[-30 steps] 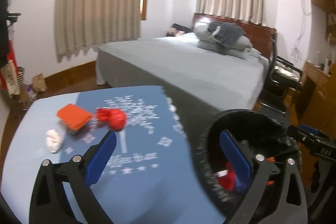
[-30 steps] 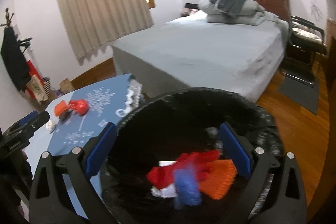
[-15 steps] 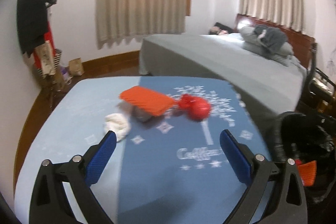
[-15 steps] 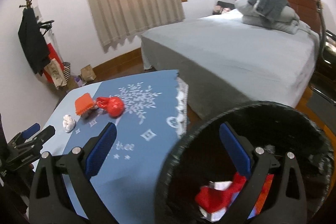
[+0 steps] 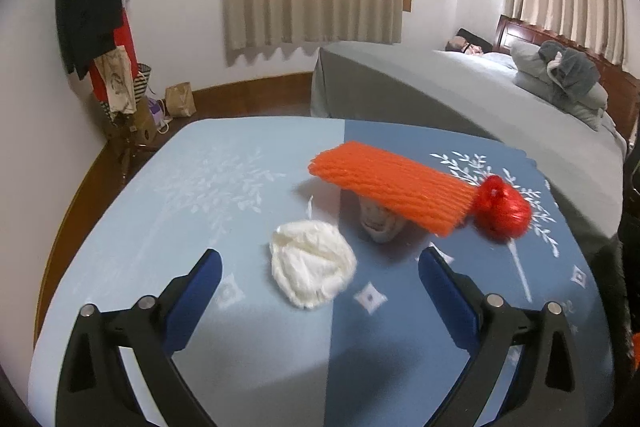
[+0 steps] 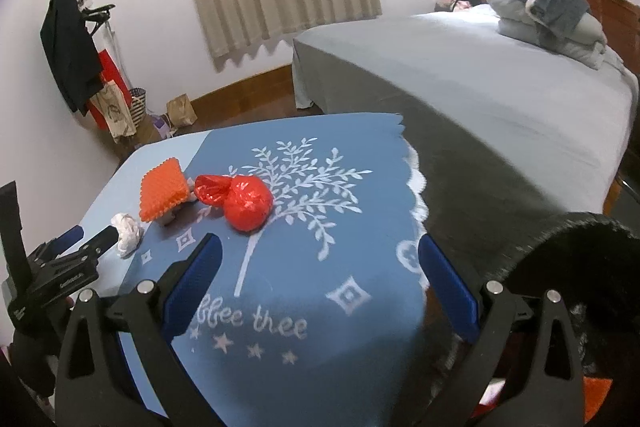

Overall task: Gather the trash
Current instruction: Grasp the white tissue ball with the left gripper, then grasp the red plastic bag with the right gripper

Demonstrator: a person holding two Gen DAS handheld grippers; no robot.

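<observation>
While both grippers hung empty over the table, this was how it stood.
Left gripper [image 5: 320, 281]: jaws wide apart, holding nothing, the tissue [image 5: 311, 274] lying just ahead between the fingers.
Right gripper [image 6: 320, 281]: jaws wide apart, empty, nearer the bin [image 6: 576, 267] than the tissue.
Trash: foam net [image 5: 390, 187] just beyond the tissue, propped on something pale; red bag [image 5: 502, 213] touching the net's far end.
Doing it well: I judged the left should lower straight over the tissue and close gently around its bulk, clear of the cloth [image 5: 240, 327].
Hard to tell: the pale thing under the net was mostly hidden; the bin's inside was cut off.
</observation>
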